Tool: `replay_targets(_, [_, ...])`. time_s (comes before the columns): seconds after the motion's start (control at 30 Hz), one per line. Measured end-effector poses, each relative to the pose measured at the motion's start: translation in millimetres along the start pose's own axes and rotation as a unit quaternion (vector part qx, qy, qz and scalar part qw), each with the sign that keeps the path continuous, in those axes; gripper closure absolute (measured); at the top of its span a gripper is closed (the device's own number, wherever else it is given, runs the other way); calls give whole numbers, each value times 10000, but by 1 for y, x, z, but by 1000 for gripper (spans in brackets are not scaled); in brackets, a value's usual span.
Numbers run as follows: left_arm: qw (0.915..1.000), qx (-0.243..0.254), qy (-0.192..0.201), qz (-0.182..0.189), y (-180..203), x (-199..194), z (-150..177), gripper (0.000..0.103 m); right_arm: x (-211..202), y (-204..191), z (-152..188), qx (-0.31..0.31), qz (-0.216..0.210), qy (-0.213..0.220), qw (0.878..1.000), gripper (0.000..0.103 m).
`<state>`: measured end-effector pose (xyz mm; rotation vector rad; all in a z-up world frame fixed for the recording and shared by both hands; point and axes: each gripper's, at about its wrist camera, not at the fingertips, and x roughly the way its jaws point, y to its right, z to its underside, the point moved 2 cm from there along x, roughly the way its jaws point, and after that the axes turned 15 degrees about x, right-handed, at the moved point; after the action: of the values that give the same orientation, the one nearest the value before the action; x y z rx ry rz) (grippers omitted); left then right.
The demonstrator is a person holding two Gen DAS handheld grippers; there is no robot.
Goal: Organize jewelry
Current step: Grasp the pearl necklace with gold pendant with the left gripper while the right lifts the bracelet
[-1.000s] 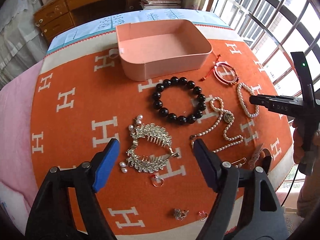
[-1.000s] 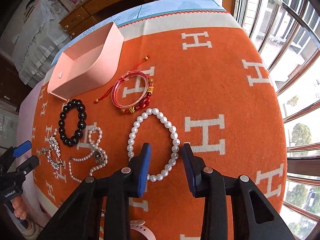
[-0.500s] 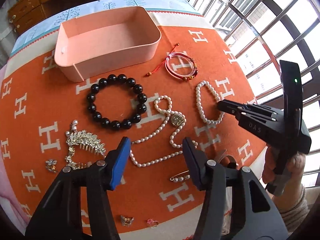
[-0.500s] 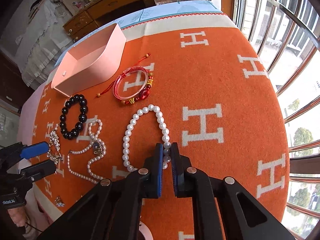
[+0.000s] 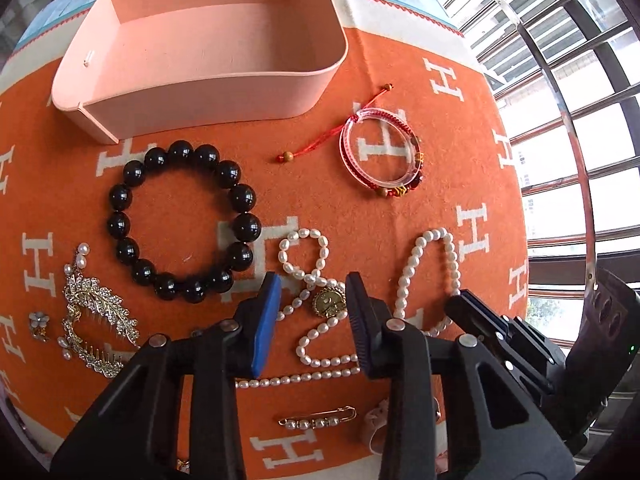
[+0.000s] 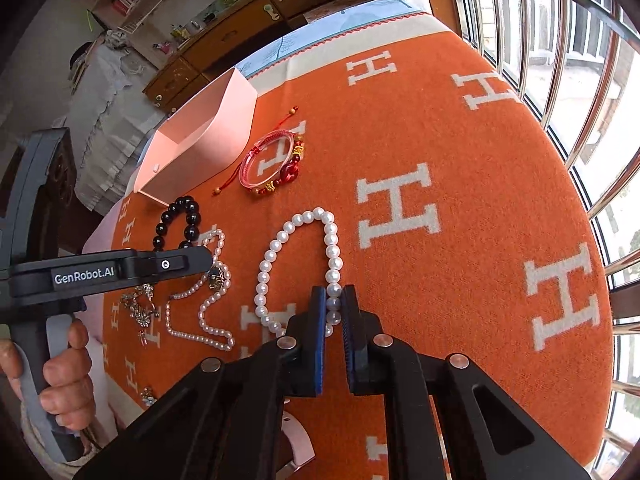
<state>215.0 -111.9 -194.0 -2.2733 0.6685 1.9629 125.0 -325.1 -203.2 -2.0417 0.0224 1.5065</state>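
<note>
On the orange blanket (image 5: 400,208) lies a long pearl necklace (image 5: 304,236) with a gold pendant (image 5: 329,302). My left gripper (image 5: 314,312) hangs low over it with its jaws closing; the pendant sits between the blue pads, which do not touch it. My right gripper (image 6: 333,308) is shut on the near side of a white pearl bracelet (image 6: 265,266), which lies stretched into a long loop. That bracelet (image 5: 430,235) also shows in the left wrist view, right of the necklace. An empty pink box (image 5: 200,80) stands at the far side.
A black bead bracelet (image 5: 120,196) lies left of the necklace, and a red cord bangle (image 5: 348,148) sits near the box's right end. A gold rhinestone comb (image 5: 100,312) and a small flower earring (image 5: 38,320) lie at the left. A pearl safety pin (image 5: 320,422) rests near the front edge.
My left gripper has moved right from over the comb to the pearl necklace, sunk lower and narrowed its jaws. My right gripper has shut on the pearl bracelet, which now lies stretched longer.
</note>
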Motion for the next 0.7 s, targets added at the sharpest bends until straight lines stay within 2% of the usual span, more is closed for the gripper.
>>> replay_targets(0.17, [9995, 13, 5, -300, 4, 5, -5, 77, -3, 7, -2, 54, -194, -12, 9998, 95])
replay_targets(0.23, [9989, 47, -27, -475, 7, 8, -8, 93, -3, 9, -2, 88, -271, -13, 9996, 95])
replay_targets(0.3, [9984, 136, -55, -555, 10, 11, -10, 100, -4, 12, -3, 139, -353, -18, 9993, 95])
replay_targets(0.5, [9972, 257, 27, -705, 12, 8, -9, 100, -5, 17, -2, 208, -505, -19, 9985, 95])
replay_targets(0.7, [9947, 472, 529, -738, 22, -44, -4, 100, -6, 15, -2, 194, -455, -6, 9988, 95])
